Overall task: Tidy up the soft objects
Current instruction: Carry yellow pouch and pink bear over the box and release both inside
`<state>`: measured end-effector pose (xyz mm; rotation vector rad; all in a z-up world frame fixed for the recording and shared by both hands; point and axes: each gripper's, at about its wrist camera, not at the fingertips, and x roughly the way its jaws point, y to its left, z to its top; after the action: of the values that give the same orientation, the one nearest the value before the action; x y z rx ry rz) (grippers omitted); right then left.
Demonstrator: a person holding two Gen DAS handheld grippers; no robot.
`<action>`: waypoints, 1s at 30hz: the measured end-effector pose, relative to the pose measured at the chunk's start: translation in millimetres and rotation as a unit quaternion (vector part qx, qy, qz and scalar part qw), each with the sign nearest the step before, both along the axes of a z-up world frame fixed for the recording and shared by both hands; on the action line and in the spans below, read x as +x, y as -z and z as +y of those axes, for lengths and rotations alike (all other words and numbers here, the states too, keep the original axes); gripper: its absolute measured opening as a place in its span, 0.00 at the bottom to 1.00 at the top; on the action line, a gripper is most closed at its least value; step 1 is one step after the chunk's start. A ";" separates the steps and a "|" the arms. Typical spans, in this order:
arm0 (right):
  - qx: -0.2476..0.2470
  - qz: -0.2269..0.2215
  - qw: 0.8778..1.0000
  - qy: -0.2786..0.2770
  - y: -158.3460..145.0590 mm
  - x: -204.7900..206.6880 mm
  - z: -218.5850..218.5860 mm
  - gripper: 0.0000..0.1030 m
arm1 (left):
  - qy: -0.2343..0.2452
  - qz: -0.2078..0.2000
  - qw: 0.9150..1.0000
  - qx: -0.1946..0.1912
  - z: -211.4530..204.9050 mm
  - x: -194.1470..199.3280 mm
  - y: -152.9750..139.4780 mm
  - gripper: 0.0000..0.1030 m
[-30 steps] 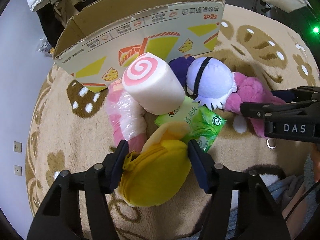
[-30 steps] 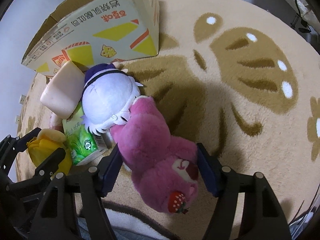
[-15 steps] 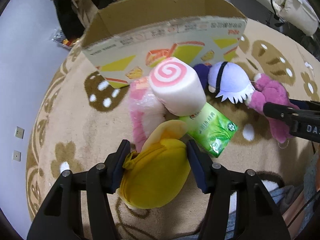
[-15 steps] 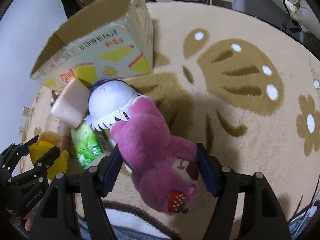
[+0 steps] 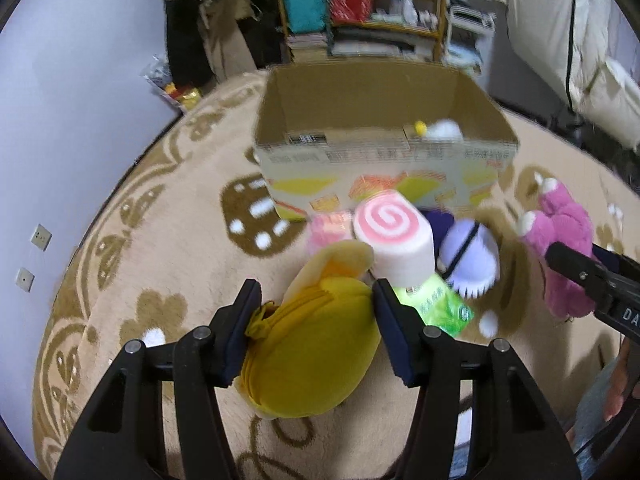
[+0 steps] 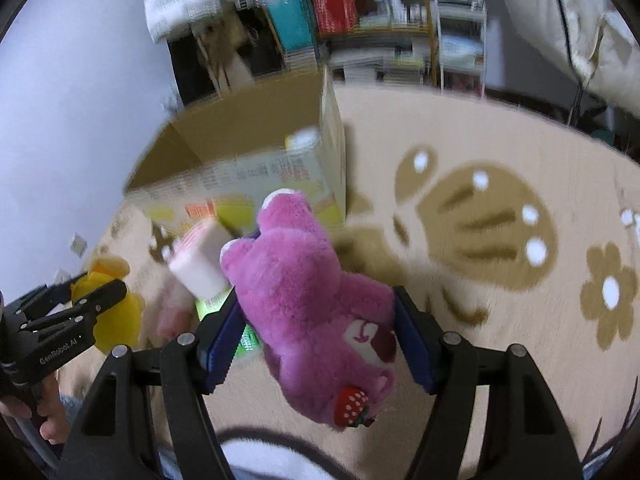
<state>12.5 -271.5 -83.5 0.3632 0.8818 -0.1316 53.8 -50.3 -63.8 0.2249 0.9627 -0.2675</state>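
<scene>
Left wrist view, my count. One left claw [image 5: 316,312], its two pads pressed on one yellow plush [image 5: 312,352], held clear of the rug [image 5: 160,240]. One open cardboard box [image 5: 380,152] at 12 o'clock, with one small white-and-yellow item [image 5: 438,129] showing inside. Between box and claw, on the rug: one pink-swirl roll cushion [image 5: 394,240], one pink plush [image 5: 330,228] at its 9 o'clock, one lilac plush [image 5: 472,262] at its 3 o'clock, one green packet [image 5: 440,308] at its 6 o'clock. One magenta bear [image 5: 560,236] at 3 o'clock.

Right wrist view. One right claw [image 6: 316,340], clamped on the one magenta bear [image 6: 308,300], one strawberry on its foot. The box [image 6: 240,160] sits at 11 o'clock; the left claw [image 6: 80,300] with the yellow plush [image 6: 120,320] at 9 o'clock.
</scene>
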 end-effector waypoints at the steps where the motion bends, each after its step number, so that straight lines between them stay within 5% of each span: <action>1: -0.002 -0.022 1.000 -0.001 -6.4 -1.1 0.8 0.72 | -0.005 -0.011 1.000 -0.005 3.1 -0.4 -4.4 0.54; 8: -0.042 -0.116 0.992 -0.025 -35.1 -1.7 18.1 0.72 | -0.032 -0.075 0.996 -0.047 19.6 1.5 -33.8 0.54; 20: -0.042 -0.156 0.986 -0.038 -52.9 15.3 21.3 0.72 | -0.030 -0.173 0.983 -0.057 22.4 27.6 -82.1 0.54; 30: -0.073 -0.183 0.979 -0.047 -76.2 40.2 20.0 0.72 | -0.026 -0.206 0.977 -0.048 11.8 50.9 -95.9 0.54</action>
<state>52.7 -251.5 -7.2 0.1991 0.5196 -0.0398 104.6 -38.6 32.1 0.1580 0.5432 -0.2071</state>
